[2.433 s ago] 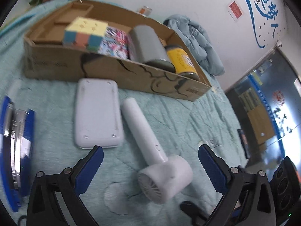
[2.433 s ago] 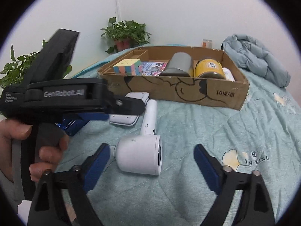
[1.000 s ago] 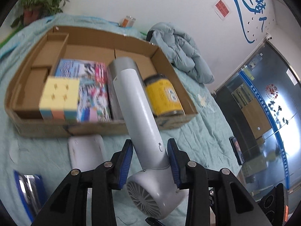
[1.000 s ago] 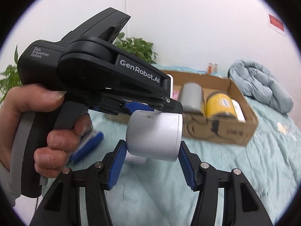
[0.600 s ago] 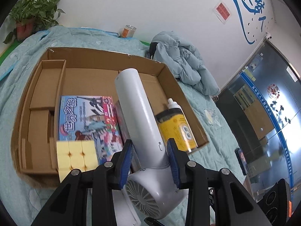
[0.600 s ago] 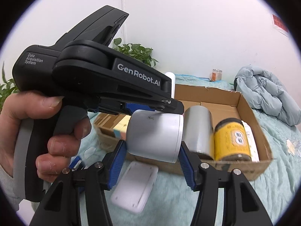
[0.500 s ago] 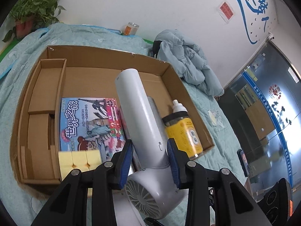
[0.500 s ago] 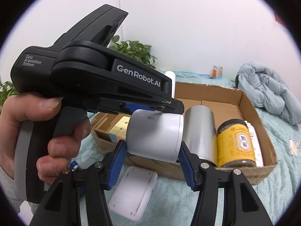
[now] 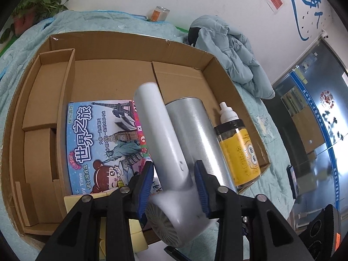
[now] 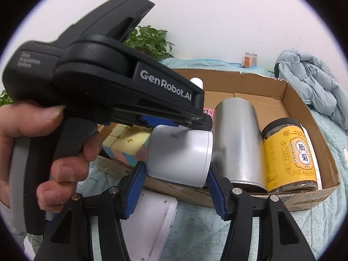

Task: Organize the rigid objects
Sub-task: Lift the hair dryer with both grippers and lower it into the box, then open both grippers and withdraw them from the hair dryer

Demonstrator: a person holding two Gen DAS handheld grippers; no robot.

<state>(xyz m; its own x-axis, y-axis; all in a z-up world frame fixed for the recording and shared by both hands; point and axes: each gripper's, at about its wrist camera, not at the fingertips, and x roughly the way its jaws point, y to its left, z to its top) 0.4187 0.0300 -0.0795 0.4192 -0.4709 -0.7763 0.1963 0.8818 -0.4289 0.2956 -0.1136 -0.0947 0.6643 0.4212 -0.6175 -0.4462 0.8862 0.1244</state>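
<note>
A white hair dryer [image 9: 161, 130] hangs over the open cardboard box [image 9: 121, 50], above a colourful game box [image 9: 97, 143] and a silver can [image 9: 195, 130]. My left gripper [image 9: 173, 165] holds its handle between the blue pads, and the jaws are opening slightly. My right gripper [image 10: 175, 169] is shut on the dryer's round head [image 10: 180, 154]. A yellow-labelled jar [image 10: 291, 158], a white bottle [image 9: 228, 113] and a pastel cube [image 10: 128, 143] also lie in the box.
A white flat device [image 10: 156, 217] lies on the teal bedspread in front of the box. A person's hand [image 10: 43, 134] grips the left tool's black body [image 10: 104, 76]. A pale blue jacket [image 9: 230, 52] is heaped behind the box. The box's left compartments [image 9: 50, 87] hold nothing.
Both grippers closed on the hair dryer where it lay on the bedspread and lifted it. They have carried it forward over the box, which now lies closer and below.
</note>
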